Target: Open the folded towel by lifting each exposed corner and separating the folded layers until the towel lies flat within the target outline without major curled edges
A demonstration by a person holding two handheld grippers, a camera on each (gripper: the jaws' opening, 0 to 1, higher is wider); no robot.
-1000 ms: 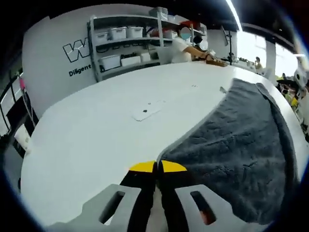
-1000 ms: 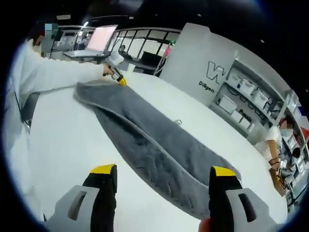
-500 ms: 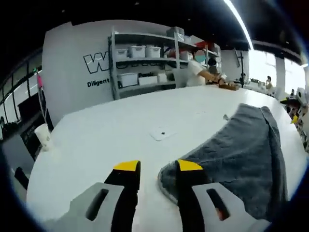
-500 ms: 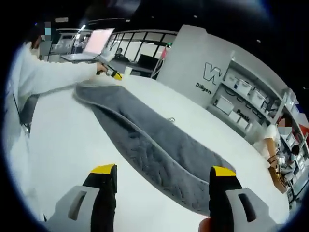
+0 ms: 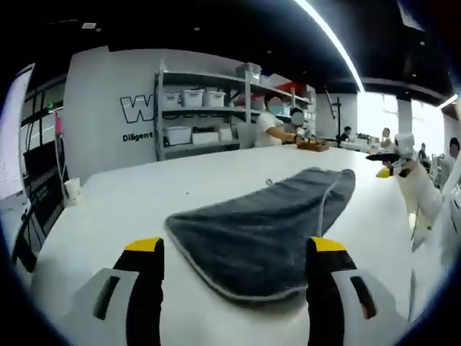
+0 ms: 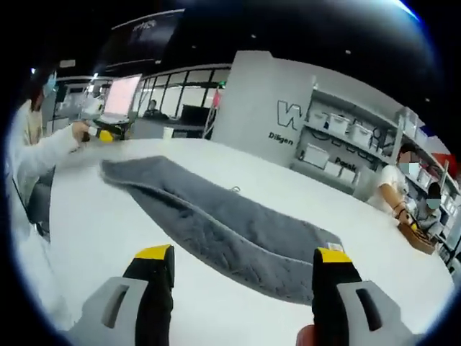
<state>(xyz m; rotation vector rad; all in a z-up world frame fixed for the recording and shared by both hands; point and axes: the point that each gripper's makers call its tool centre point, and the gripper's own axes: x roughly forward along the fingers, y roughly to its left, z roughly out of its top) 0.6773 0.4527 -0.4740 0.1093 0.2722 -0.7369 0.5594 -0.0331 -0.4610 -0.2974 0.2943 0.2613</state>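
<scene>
A long grey towel with a pale hem lies stretched out on the white table. Its near rounded end sits just ahead of my left gripper, which stands open with nothing between its yellow-tipped jaws. In the right gripper view the towel runs from the far left toward the near right. My right gripper is open above the bare table in front of the towel's long edge. The left gripper hangs by the towel's far end, and the right gripper hovers off the towel's other end.
A person's white sleeve reaches along the table's left side. Shelves with white bins stand against the lettered wall. Another person works at the table's far end. A lit screen and a cup sit beyond the table.
My left gripper was shut on the towel's corner, then opened, let it go and drew back. The towel's end now lies on the table. The right gripper stayed open.
</scene>
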